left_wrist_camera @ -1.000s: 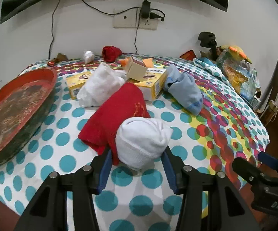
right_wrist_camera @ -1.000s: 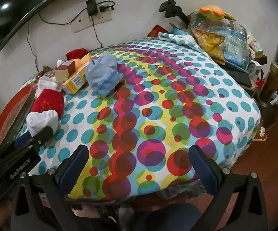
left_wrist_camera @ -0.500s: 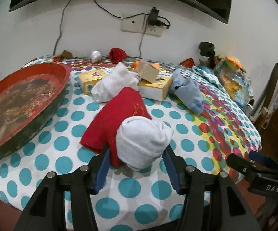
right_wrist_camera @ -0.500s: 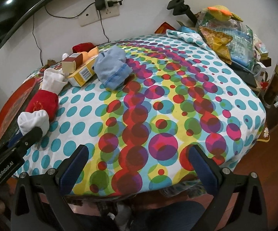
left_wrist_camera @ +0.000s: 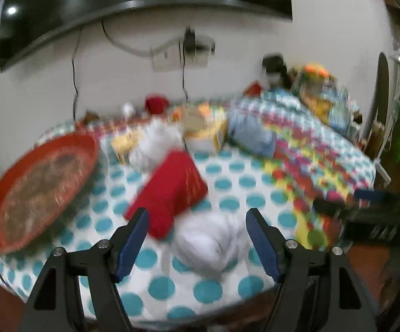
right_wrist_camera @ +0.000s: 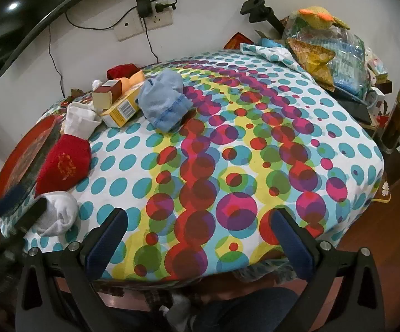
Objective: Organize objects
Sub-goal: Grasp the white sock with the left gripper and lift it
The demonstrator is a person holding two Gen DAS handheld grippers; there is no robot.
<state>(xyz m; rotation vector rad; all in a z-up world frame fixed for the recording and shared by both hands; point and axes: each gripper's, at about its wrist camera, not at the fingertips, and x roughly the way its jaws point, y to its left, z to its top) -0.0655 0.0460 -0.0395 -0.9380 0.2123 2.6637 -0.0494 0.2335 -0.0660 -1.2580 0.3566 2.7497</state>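
White sock [left_wrist_camera: 211,238] released; left claw [left_wrist_camera: 197,238] just opened wider.

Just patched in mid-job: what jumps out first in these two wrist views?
The loud polka-dot tablecloth covers the whole round table. At its near left edge a balled white sock lies between the left claw, whose jaws have just been opening and stand clear of it, with a folded red cloth right behind. The big round red tray sits at the far left; the right claw hovers open, empty.

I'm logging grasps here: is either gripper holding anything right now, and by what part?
Nothing is held. The left gripper has just been opening; the white sock lies loose between its jaws. The right gripper is open over bare cloth.
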